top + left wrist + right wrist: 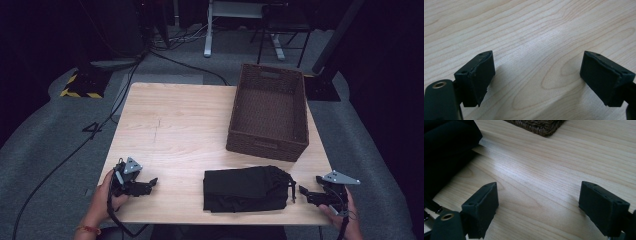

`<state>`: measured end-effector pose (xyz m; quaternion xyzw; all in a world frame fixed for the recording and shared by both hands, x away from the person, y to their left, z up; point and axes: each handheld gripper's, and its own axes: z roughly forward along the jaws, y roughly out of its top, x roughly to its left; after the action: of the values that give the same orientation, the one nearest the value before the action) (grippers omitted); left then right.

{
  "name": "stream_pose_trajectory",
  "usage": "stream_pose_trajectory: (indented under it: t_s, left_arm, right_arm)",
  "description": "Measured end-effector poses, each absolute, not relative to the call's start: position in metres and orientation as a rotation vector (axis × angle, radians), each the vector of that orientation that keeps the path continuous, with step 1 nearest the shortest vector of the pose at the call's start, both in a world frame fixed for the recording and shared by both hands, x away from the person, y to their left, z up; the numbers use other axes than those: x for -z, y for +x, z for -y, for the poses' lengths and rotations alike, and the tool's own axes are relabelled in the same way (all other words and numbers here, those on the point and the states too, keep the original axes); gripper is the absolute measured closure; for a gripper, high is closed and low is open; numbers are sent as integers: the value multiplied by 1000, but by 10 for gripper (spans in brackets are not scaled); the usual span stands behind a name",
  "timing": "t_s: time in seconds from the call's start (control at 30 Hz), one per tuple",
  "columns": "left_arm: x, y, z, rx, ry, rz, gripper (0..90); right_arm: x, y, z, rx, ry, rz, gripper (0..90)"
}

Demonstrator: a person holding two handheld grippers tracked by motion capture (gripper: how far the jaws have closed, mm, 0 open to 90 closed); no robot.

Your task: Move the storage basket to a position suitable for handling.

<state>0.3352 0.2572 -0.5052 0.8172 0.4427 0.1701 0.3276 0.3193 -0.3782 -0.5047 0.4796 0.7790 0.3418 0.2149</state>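
folded garment [246, 188] near table [175, 125] front edge | basket [268, 111] behind it, right side

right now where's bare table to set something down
The widest bare patch is the table's left half, from the far edge to the left gripper, left of the wicker basket. It is crowded between the basket and the folded black cloth, near the right gripper.

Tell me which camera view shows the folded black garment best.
The high view: the whole folded black garment lies on the table near its front edge, in front of the woven basket. The right gripper view catches just a dark edge of it at upper left; the left gripper view looks at bare wood.
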Motion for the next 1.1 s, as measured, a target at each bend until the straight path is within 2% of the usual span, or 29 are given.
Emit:
stream_pose_trajectory:
  t_s: [0.03, 0.07, 0.17, 0.6, 0.73, 0.87, 1.1]
  left_arm:
    - [506, 338, -257, -442, 2144, -1175, 103]
    - [506, 338, -257, -442, 2144, -1175, 48]
    - [506, 345, -254, -428, 2155, -1191, 2]
    - [506, 343, -227, -376, 2221, -1036, 3]
    - [506, 343, -215, -361, 2235, -997, 3]
    - [506, 343, -205, -341, 2254, -953, 3]
    - [506, 341, -197, -324, 2266, -915, 4]
  right_arm:
    - [505, 319, 378, -948, 1330, -2161, 163]
    - [505, 319, 378, -948, 1330, -2161, 163]
    - [505, 319, 378, -948, 1330, -2161, 163]
    - [501, 322, 379, -909, 1292, -2220, 163]
    - [495, 321, 383, -987, 1285, -2235, 223]
    - [472, 312, 380, -1097, 1207, -2174, 244]
    - [439, 301, 348, -1153, 1071, -2158, 246]
